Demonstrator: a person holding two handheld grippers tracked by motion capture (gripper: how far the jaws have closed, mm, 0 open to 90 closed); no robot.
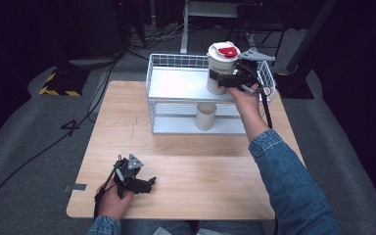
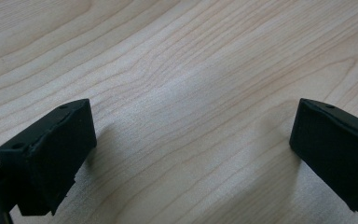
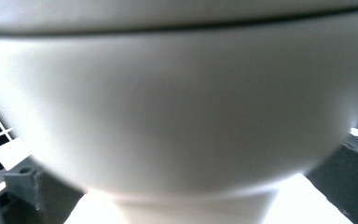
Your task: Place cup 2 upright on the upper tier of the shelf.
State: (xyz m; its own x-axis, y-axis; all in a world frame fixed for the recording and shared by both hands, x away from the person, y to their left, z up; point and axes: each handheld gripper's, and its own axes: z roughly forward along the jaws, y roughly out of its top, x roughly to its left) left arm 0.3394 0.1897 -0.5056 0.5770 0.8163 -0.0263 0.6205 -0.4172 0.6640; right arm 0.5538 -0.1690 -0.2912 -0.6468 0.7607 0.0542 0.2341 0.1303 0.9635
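1. A white wire basket rack (image 1: 176, 62) is standing at the far side of the wooden table (image 1: 186, 166), with an upper shelf and a lower shelf beneath it.
2. On the upper shelf, toward its right end, a white lidded container (image 1: 220, 66) is sitting upright; its lid is carrying a red patch on top.
3. What is inside that container I cannot tell, since the lid is covering it.
4. On the lower shelf, a plain white cup (image 1: 206, 116) is standing upright, almost directly below the lidded container; its inside is not visible from here.
5. The right gripper (image 1: 228, 81) is reaching over the rack's right side and sitting at the lower part of the lidded container. In the right gripper view the container's pale wall (image 3: 177, 107) is looming very close and blurred.
6. Its jaws are standing at either side of the container, and whether they are pressing on it or loosened I cannot tell.
7. The left gripper (image 1: 147, 183) is lying low over the near left part of the table, well apart from the rack.
8. In the left gripper view its two black jaws are gaping wide over bare wood (image 2: 182, 93), holding nothing.
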